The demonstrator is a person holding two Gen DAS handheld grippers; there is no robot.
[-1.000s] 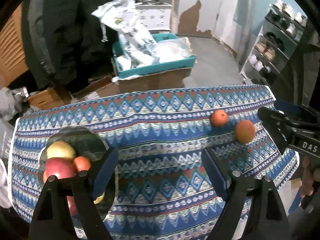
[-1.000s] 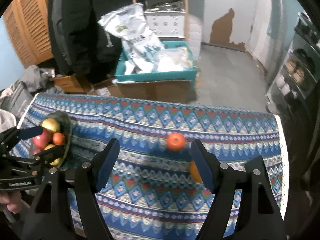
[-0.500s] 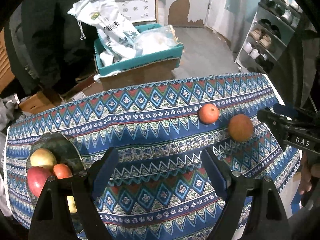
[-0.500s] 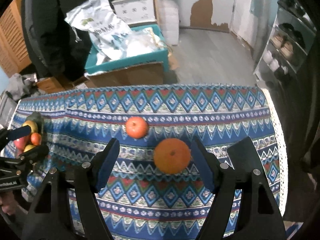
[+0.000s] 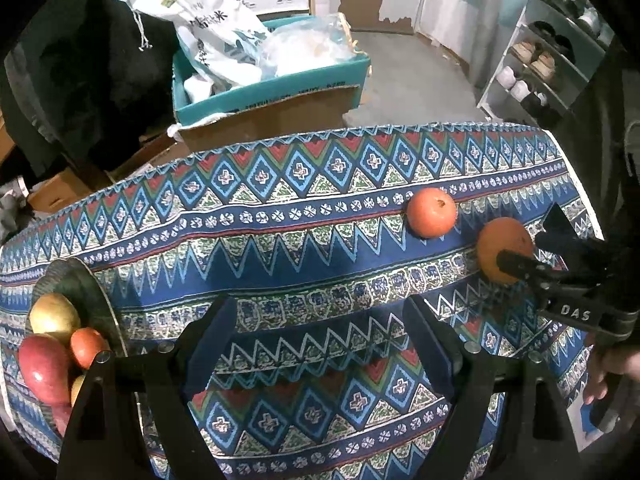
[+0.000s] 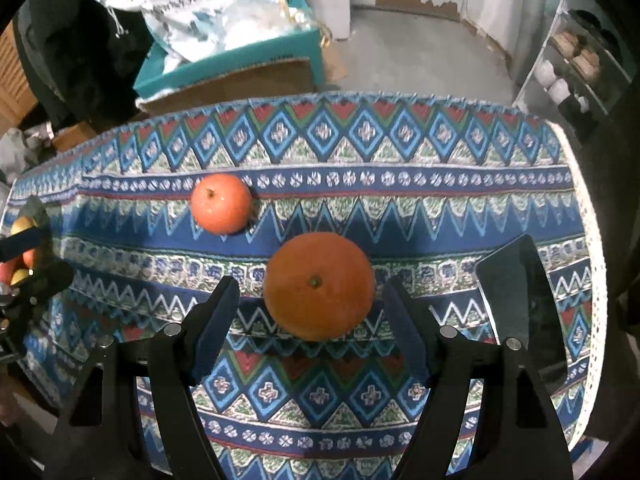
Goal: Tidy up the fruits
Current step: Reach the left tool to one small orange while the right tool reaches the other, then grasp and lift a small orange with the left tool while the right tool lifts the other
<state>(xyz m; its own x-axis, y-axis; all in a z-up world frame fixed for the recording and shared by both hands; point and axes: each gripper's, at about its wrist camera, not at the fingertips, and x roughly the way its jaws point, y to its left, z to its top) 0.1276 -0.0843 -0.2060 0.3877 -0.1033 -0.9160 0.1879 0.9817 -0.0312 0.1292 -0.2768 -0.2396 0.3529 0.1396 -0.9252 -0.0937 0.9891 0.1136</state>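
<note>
A large orange [image 6: 318, 285] lies on the patterned tablecloth [image 6: 360, 184], between the open fingers of my right gripper [image 6: 312, 316], which do not touch it. A smaller red-orange fruit [image 6: 221, 208] lies behind it to the left. In the left wrist view the orange [image 5: 505, 249] and the smaller fruit [image 5: 431, 212] lie at the right, with the right gripper [image 5: 528, 248] around the orange. My left gripper [image 5: 316, 344] is open and empty over the cloth. A dark plate [image 5: 86, 292] at the left holds a yellow apple [image 5: 54, 318], a red apple [image 5: 42, 368] and a small orange fruit [image 5: 88, 346].
A dark flat object [image 6: 520, 300] lies on the cloth right of the right gripper. Behind the table stands a teal box [image 5: 272, 84] with white bags on a cardboard box. A shoe rack [image 5: 552, 56] stands at the far right. The table's right edge [image 6: 592, 240] is near.
My right gripper has moved forward and down so that the large orange now sits between its fingers. My left gripper has drawn nearer to the table, with the plate now at its left.
</note>
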